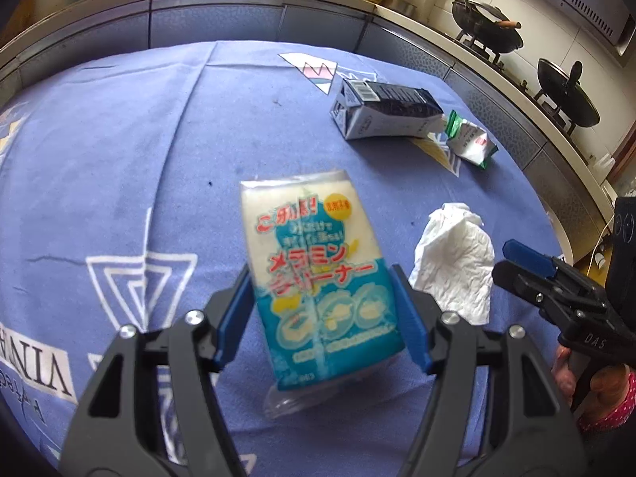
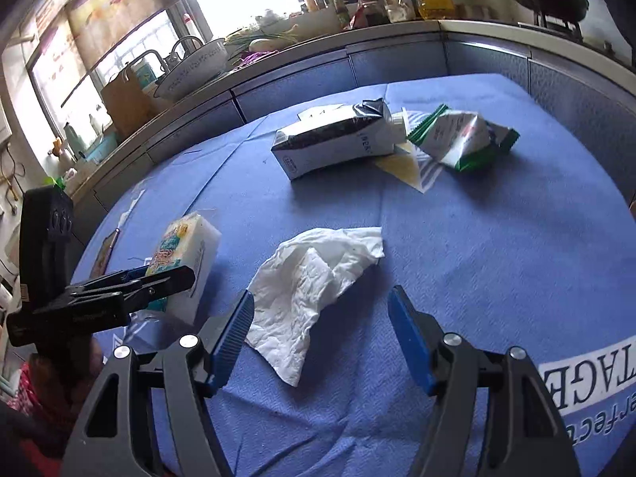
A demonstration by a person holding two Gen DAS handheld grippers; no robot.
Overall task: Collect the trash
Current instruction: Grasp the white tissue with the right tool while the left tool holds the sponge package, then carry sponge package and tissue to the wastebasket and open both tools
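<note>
- Trash lies on the blue-clothed desk (image 2: 497,246): a crumpled tissue (image 2: 314,290) near the front edge, a carton (image 2: 338,139) and a green-white wrapper (image 2: 465,139) touching it toward the far edge.
- Left tongs (image 1: 324,314) grip a sponge pack (image 1: 318,278) by its sides, lifted off the cloth.
- Right tongs (image 2: 320,338) stand wide open, empty, straddling the tissue's near end.

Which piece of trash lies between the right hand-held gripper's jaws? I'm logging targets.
The tissue, crumpled white paper; the carton and wrapper lie farther back.
</note>
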